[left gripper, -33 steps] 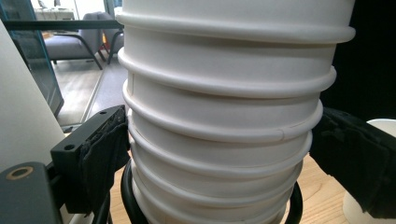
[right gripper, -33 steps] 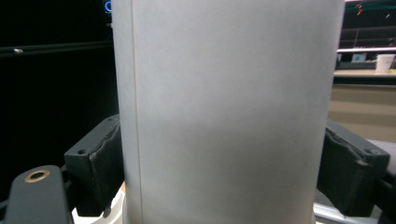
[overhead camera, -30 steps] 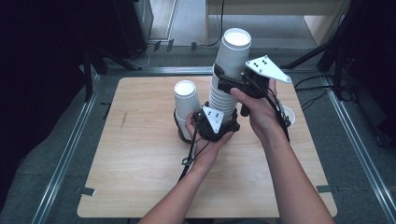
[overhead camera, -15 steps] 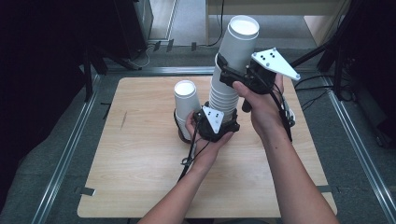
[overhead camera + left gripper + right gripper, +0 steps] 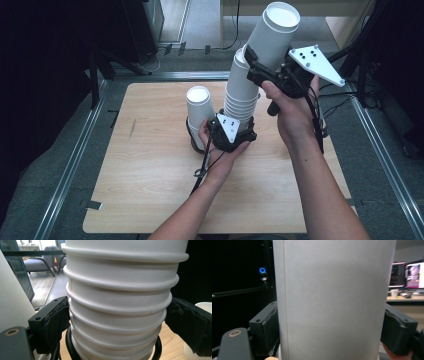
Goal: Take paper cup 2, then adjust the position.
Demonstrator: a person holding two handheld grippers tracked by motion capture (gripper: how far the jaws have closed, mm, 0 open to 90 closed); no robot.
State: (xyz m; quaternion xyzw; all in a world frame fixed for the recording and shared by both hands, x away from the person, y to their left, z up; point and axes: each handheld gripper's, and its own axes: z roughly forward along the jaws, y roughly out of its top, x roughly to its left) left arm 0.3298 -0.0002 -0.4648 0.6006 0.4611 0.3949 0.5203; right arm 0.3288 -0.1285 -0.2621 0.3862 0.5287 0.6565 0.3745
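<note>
My left gripper (image 5: 239,134) clamps the base of the cup stack (image 5: 242,97) on the table (image 5: 150,170) while my right gripper (image 5: 262,70), just clenched on the top cup (image 5: 272,32), has lifted it nearly free

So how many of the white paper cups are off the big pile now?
One single white paper cup already stands apart on the light wooden table. In hand: the right hand-held gripper clamps the top white cup and tilts it off the nested stack of white paper cups, which the left hand-held gripper steadies low down. Left: many rims remain nested.
</note>
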